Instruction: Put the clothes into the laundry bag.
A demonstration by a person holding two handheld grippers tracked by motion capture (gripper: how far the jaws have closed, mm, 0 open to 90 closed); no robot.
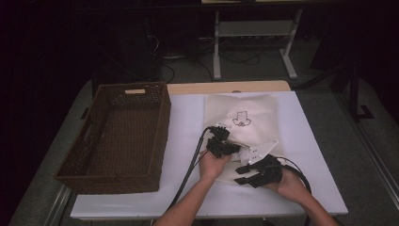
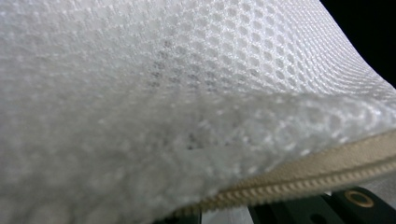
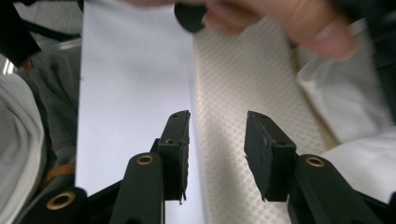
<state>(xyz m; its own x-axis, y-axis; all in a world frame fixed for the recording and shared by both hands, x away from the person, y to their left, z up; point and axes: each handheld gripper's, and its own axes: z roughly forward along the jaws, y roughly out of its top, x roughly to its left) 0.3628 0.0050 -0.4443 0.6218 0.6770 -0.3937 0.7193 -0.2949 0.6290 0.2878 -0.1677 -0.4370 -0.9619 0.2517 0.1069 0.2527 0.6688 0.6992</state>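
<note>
A white mesh bag [image 1: 254,129] with a dark printed mark lies on the white table [image 1: 310,188], right of centre. My left gripper [image 1: 234,149] is shut on the bag's near edge and lifts a corner [image 1: 264,149] of it. In the left gripper view the mesh [image 2: 177,93] drapes close over the camera, with its beige zip [image 2: 299,179] just above a black finger [image 2: 303,211]. My right gripper [image 1: 243,174] lies low just in front of the bag, pointing left. Its jaws stand open [image 3: 217,116] with nothing between them, over the bag's edge [image 3: 233,84].
A dark wicker basket [image 1: 162,122] with nothing in it stands on the left half of the table. The person's left hand [image 3: 289,23] is close ahead of the right gripper. Cables trail from both grippers toward the front edge. A white frame [image 1: 254,28] stands beyond the table.
</note>
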